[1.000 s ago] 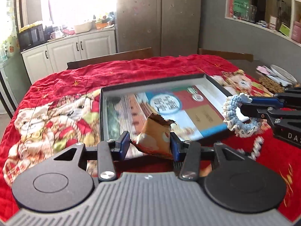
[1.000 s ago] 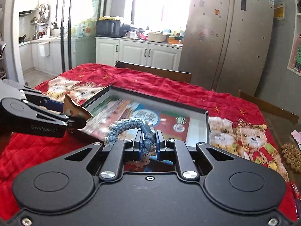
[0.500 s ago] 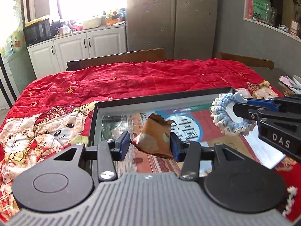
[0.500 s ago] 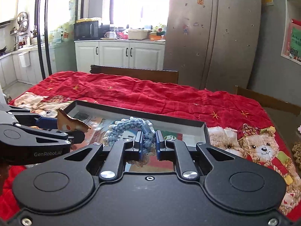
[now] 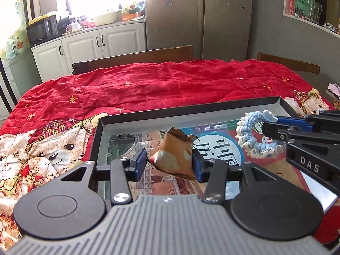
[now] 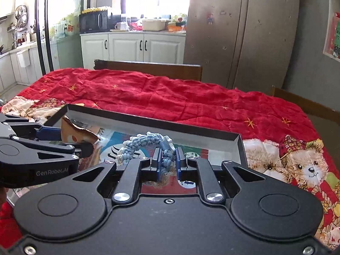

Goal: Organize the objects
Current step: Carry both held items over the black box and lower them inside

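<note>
My left gripper (image 5: 170, 162) is shut on a torn brown snack wrapper (image 5: 175, 156), held just above a shallow black tray (image 5: 191, 108) with a printed picture on its floor. My right gripper (image 6: 167, 159) is shut on a blue and white braided cord loop (image 6: 144, 141), also over the tray (image 6: 153, 123). In the left wrist view the right gripper (image 5: 274, 123) reaches in from the right with the braided loop (image 5: 248, 136) hanging from it. The left gripper (image 6: 85, 146) with the wrapper (image 6: 72, 133) shows at the left of the right wrist view.
The tray lies on a red quilted cloth with teddy bears (image 5: 148, 85) over a table. Wooden chair backs (image 5: 136, 58) stand at the far edge. White cabinets (image 6: 131, 46) and a steel fridge (image 6: 240, 31) are behind. Small items (image 5: 334, 89) lie at the right edge.
Both grippers have moved forward and down over the tray, each still holding its object. The tray now fills more of both views and sits closer beneath them.
</note>
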Motion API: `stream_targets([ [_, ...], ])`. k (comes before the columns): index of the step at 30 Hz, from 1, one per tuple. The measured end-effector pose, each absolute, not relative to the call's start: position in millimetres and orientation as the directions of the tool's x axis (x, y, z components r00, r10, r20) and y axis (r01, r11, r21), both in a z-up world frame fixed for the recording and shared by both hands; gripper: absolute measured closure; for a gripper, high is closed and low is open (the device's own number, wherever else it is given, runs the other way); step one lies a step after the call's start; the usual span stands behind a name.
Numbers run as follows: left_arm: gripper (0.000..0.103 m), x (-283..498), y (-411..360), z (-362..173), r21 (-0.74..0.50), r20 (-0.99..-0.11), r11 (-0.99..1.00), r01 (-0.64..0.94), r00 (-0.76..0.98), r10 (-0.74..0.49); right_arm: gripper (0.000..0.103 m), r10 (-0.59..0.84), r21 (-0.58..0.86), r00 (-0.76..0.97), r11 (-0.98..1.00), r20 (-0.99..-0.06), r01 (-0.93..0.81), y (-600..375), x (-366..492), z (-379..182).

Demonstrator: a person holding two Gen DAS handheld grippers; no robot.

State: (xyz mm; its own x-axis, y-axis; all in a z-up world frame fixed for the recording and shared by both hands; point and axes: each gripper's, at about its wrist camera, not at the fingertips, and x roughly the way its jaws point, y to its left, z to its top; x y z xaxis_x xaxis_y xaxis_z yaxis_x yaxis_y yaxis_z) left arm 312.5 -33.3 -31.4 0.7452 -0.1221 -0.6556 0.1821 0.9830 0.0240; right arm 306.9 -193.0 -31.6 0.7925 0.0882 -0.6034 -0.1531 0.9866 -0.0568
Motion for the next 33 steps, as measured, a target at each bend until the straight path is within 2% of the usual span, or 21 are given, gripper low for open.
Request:
stream_targets([
  [25,0.052,327.7,-35.3,-47.2,0.052,-0.687,0.986,0.159,0.722,-0.081,0.09,0.054,-0.074,0.743,0.988,-0.667,-0.139,-194.1,336.4,-52.7],
  [29,0.047,327.9,-36.0,-47.0,0.055,-0.688,0.986,0.157,0.722,-0.077,0.09,0.042,-0.095,0.732,0.985,-0.68,-0.144,-189.9,338.7,-54.8],
  [31,0.039,327.3,-36.1,-46.7,0.053,-0.688,0.987,0.155,0.722,-0.076,0.09,0.034,-0.108,0.727,0.983,-0.686,-0.149,-188.0,338.5,-55.9],
  [33,0.038,327.0,-36.2,-46.9,0.058,-0.686,0.986,0.154,0.724,-0.072,0.089,0.03,-0.118,0.722,0.981,-0.691,-0.154,-186.5,339.6,-56.7],
])
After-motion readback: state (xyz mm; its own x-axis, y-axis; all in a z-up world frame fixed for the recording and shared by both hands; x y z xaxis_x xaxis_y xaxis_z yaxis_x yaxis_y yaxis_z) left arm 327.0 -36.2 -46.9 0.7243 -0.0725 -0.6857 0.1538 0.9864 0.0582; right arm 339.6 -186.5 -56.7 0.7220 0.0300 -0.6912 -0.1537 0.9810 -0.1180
